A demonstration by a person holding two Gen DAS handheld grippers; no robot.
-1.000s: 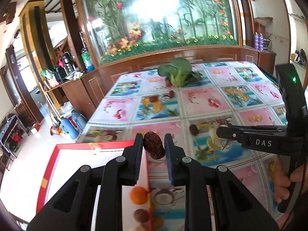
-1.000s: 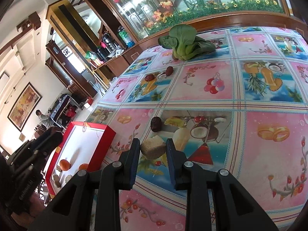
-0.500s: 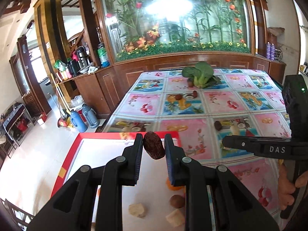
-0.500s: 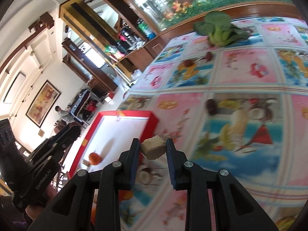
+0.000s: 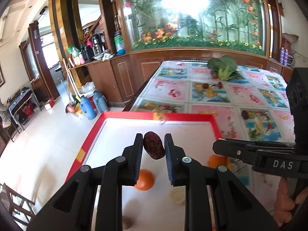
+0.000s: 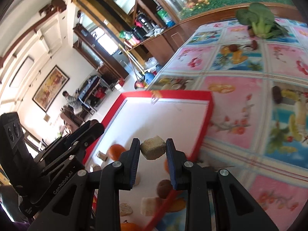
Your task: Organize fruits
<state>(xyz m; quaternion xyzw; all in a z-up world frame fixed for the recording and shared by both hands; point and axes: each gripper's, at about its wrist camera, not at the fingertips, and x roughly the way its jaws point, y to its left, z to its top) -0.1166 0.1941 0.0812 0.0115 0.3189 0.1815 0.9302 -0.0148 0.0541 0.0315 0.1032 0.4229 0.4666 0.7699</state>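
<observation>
Holding steady grips: left gripper (image 5: pixel 154 150) has its jaws clamped on a dark red date (image 5: pixel 154 145), right gripper (image 6: pixel 153 150) clamped on a tan cube (image 6: pixel 153 149), possibly a fruit chunk. Both hang over the red-rimmed tray (image 5: pixel 146 115). An orange (image 5: pixel 144 180) lies in the tray at 6 o'clock from the date; leafy greens (image 5: pixel 223 67) sit far at 1 o'clock.

Our left gripper (image 5: pixel 154 150) and right gripper (image 6: pixel 153 150) are matte black with silver screws; white lettering reads DAS and GenRobot.AI
</observation>
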